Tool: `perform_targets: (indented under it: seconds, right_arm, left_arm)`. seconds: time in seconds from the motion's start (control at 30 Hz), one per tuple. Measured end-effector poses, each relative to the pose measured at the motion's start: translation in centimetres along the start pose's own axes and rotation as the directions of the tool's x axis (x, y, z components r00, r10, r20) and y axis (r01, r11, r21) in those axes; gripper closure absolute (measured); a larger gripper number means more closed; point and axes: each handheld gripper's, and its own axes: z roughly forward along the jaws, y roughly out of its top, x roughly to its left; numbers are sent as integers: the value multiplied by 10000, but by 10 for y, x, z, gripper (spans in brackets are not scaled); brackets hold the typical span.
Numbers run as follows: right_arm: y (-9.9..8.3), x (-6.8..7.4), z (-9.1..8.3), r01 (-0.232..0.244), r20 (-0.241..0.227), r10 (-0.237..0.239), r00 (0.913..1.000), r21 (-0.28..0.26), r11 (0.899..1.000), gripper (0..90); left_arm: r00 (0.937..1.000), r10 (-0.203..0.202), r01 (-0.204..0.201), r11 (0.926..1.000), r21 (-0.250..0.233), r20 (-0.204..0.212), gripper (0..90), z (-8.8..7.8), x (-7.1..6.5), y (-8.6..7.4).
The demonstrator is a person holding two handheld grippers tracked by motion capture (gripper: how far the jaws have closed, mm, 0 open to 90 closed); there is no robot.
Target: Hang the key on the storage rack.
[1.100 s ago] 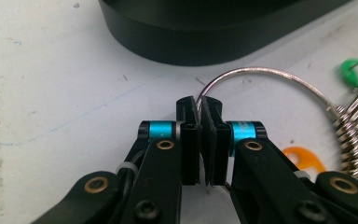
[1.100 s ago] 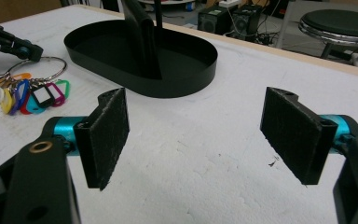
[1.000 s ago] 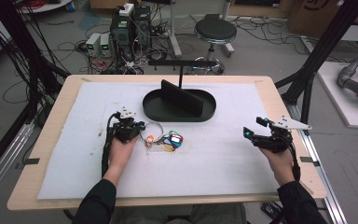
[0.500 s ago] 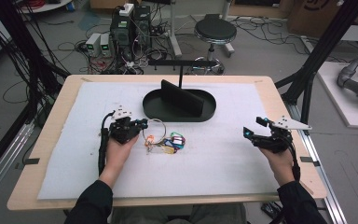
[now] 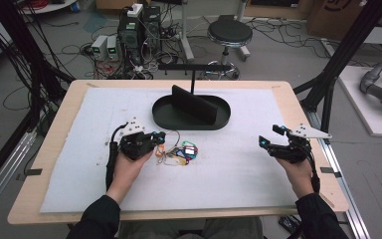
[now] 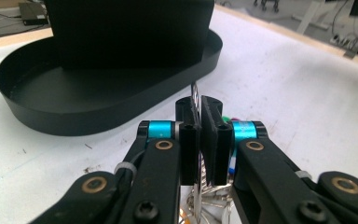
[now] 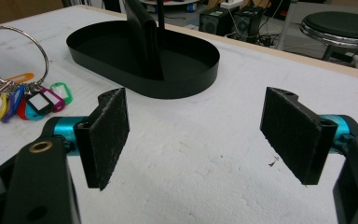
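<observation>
The left gripper (image 5: 160, 136) is clamped on the thin metal key ring (image 6: 195, 93), which stands upright between its pads. The bunch of coloured plastic key tags (image 5: 181, 152) hanging from the ring lies on the white mat (image 5: 229, 164), toward the tabletop's middle, just in front of the black oval tray (image 5: 190, 112). The right gripper (image 5: 269, 136), jaws spread wide and empty, hovers near the tabletop's right edge.

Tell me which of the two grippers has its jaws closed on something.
The left gripper: its jaws are pinched shut on the metal key ring carrying coloured tags. The right gripper is apart from it, jaws spread wide over bare white table cover.
</observation>
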Motion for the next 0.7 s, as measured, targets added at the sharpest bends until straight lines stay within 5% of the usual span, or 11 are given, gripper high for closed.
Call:
perform_targets:
  seconds: [0.43,0.7]
  right_arm:
    - [-1,-1,1,22,-10,-22,10000,48,10000,239]
    - [-2,-2,2,12,-21,-11,10000,98,10000,243]
  left_arm:
    - [9991,384,-387,9992,121,204,860,4,-4,-4]
    - [9937,966,-935,9942,-539,566,860,-4,-11,9]
